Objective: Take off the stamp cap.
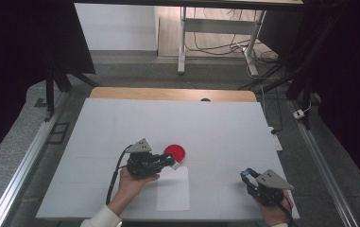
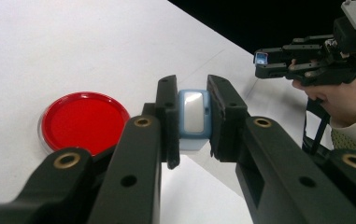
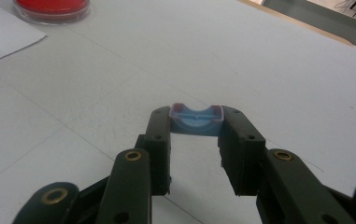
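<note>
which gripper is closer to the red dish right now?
Left. The left gripper sits right beside the red dish, clamped on a small blue block. The right gripper is far off toward the table's right edge, holding a small blue piece.

red dish (image 2: 83, 121) – glossy plastic | table (image 1: 225, 127) – matt white | paper sheet (image 1: 173, 189) – smooth

Lighting: even, from overhead; white table (image 1: 121, 123) bright, surroundings at both sides of the high view nearly black. Shadows: short and soft beneath the left gripper (image 1: 172, 161) and right gripper (image 1: 246, 175). Glare: a pale sheen on the face of the small blue piece (image 2: 194, 116) between the left jaws; mild shine on the red dish (image 2: 83, 122). Focus: near jaw arms soft in both gripper views. Overall slightly grainy, low in resolution.
</note>
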### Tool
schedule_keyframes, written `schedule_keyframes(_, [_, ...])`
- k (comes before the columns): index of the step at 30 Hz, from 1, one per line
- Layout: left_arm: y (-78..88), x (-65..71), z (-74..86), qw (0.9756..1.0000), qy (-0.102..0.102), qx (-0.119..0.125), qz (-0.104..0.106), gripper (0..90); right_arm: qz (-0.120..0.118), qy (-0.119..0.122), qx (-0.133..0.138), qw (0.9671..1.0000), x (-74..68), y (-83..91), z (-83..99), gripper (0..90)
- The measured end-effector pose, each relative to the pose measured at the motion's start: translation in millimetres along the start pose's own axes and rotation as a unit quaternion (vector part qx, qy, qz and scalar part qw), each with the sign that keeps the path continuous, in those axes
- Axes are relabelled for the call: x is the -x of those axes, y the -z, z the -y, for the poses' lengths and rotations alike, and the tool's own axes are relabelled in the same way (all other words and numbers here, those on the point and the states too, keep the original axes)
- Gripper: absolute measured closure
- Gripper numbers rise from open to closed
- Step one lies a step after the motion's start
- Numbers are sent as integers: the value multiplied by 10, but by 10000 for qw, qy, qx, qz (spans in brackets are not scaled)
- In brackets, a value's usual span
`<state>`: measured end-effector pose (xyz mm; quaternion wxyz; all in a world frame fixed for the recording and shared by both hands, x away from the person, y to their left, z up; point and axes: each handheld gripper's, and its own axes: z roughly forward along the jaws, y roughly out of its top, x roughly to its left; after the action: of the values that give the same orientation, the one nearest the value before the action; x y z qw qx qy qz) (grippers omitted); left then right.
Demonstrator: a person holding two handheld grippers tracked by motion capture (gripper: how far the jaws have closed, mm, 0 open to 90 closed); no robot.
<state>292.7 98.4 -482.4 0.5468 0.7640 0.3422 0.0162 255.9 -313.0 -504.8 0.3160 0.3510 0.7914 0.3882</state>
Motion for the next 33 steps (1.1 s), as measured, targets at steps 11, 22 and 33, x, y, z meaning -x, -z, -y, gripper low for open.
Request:
schedule_keyframes(11, [-2, -11, -7, 10000, -69, -22, -58, 758, -150, 53, -8, 9999, 56, -69, -44, 646])
schedule_keyframes(22, [-14, -21, -101, 9994, -234, -13, -262, 758, -213, 88, 22, 9997, 38, -70, -59, 645])
schedule_keyframes(33, [-46, -121, -160, 9987, -280, -20, -425, 758, -223, 100, 24, 9997, 26, -65, -71, 646])
